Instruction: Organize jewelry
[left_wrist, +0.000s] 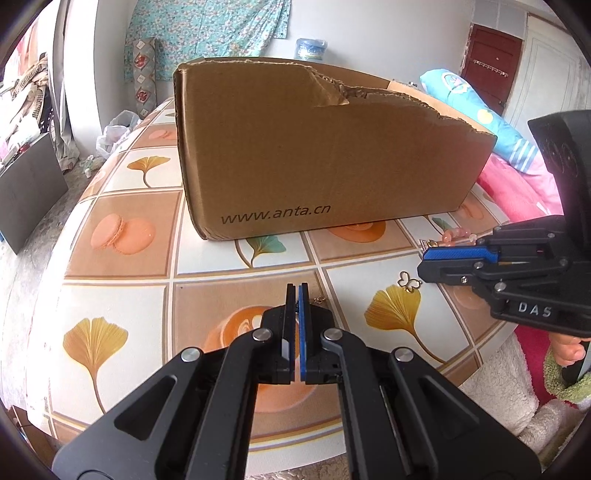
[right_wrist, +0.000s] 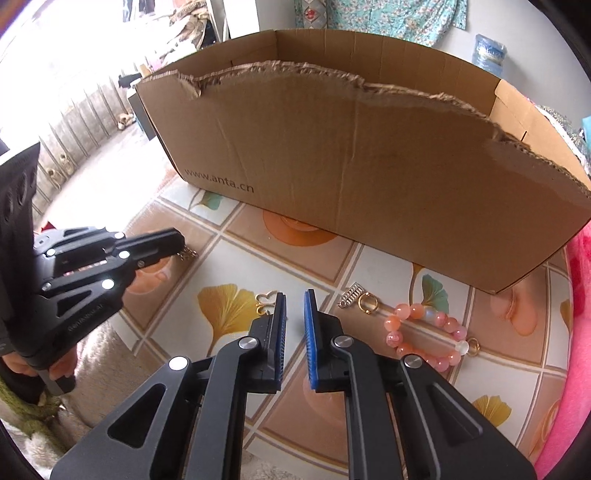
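My left gripper (left_wrist: 297, 290) is shut above the patterned table, and a short gold chain (right_wrist: 189, 254) sticks out at its tips, pinched there. My right gripper (right_wrist: 293, 295) hovers with a narrow gap and nothing between its blue pads (right_wrist: 310, 332). A gold butterfly charm (right_wrist: 266, 301) lies just left of its left finger. To its right lie a silver rhinestone piece (right_wrist: 351, 295), a gold ring (right_wrist: 366, 303) and a pink bead bracelet (right_wrist: 424, 338). The torn cardboard box (right_wrist: 369, 166) stands open-topped behind all of them.
The table (left_wrist: 122, 295) wears a tiled ginkgo-and-macaron cloth and drops off at the left. A pink blanket (right_wrist: 580, 332) borders its right side. White fluffy fabric (left_wrist: 498, 387) lies along the near edge by the person's hand (left_wrist: 569, 354).
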